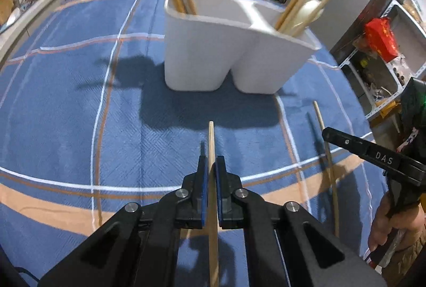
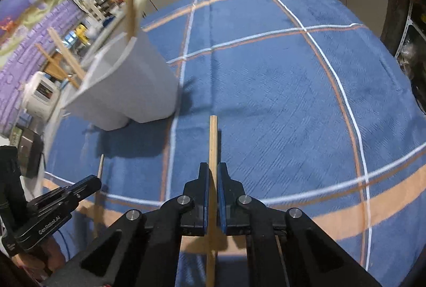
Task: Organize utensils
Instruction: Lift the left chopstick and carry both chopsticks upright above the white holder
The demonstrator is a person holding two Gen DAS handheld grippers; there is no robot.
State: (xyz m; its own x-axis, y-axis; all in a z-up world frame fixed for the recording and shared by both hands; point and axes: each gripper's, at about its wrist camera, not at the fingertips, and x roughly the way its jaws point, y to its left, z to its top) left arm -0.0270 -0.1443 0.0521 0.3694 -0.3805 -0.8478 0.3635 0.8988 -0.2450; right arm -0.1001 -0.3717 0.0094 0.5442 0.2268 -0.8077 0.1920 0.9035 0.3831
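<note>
Blue cloth (image 1: 66,114) with white and orange stripes covered the table, and kitchen cabinets ran along the far wall.

From the left wrist view, my left gripper (image 1: 211,167) had its blue pads nearly together on a chopstick (image 1: 211,143), which ran straight out between them toward the far side. I judged that I gripped it along the finger axis so its tip could be aimed at the holder. The white two-cell holder (image 1: 213,55) stood far of the gripper, slightly right, with wooden sticks leaning in both cells and something pale, perhaps a spoon, in the right cell. At the right edge I saw my right gripper (image 1: 330,134) reaching in, with a second stick (image 1: 326,151) running past its tip; from this angle I could not tell how it was held.

From the right wrist view, my right gripper (image 2: 211,175) was likewise closed almost fully on a stick (image 2: 213,143) pointing far, away from me over bare cloth (image 2: 293,100). The holder (image 2: 127,84) sat far left, blurred, with sticks rising from it. Near left, my left gripper (image 2: 95,180) showed with its chopstick (image 2: 99,169) beside its tip.

I judged both sticks were lifted for dropping in; the holder sat well apart from both tips.
</note>
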